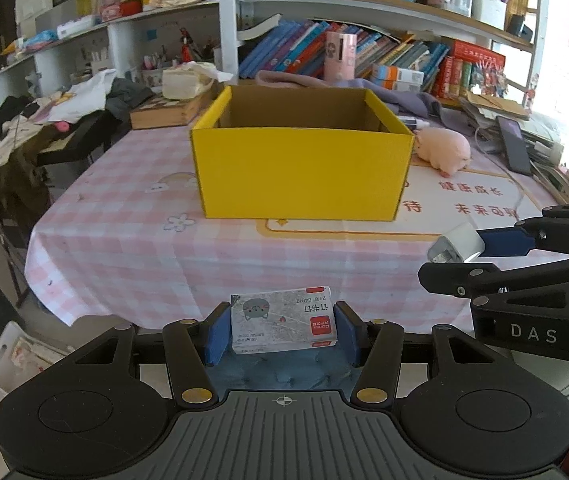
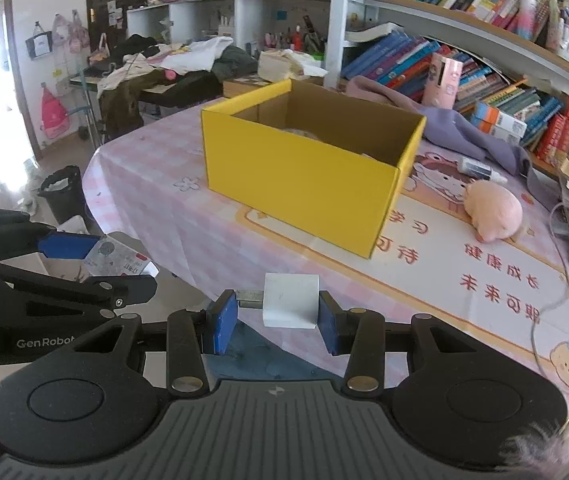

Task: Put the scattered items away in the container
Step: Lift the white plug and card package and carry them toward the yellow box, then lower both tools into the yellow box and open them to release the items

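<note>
A yellow cardboard box stands open on the pink checked tablecloth; it also shows in the right wrist view. My left gripper is shut on a small staples box, held in front of the table's near edge. My right gripper is shut on a white charger plug, held above the table's near part. The right gripper with the plug appears at the right of the left wrist view. The left gripper with the staples box appears at the left of the right wrist view.
A pink plush toy and a glue bottle lie right of the box. A purple cloth lies behind it. A phone with cable lies far right. Bookshelves stand behind; a black bin sits on the floor.
</note>
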Available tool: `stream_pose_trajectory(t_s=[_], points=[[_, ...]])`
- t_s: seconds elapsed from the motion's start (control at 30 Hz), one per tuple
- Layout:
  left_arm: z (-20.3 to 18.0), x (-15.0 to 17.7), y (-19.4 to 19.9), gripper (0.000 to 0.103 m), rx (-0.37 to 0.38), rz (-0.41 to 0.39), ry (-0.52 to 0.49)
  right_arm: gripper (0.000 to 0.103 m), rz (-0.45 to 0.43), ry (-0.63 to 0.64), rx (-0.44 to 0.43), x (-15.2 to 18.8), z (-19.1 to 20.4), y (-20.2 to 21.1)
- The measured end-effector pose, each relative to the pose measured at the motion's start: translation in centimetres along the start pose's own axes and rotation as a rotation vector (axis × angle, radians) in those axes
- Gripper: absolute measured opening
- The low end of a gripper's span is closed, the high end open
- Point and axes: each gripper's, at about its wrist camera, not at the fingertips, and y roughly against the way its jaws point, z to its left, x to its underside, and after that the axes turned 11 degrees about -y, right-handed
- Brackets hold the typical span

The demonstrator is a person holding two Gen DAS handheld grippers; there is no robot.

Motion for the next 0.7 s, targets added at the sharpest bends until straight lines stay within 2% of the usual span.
stream_pose_trajectory(t_s=[0.7], points=[[2.7,0.4,-1.1,0.053,0.021,0.023,0.030,0.041,0.034,0.040,-0.014,-1.6,2.4,-2.2]])
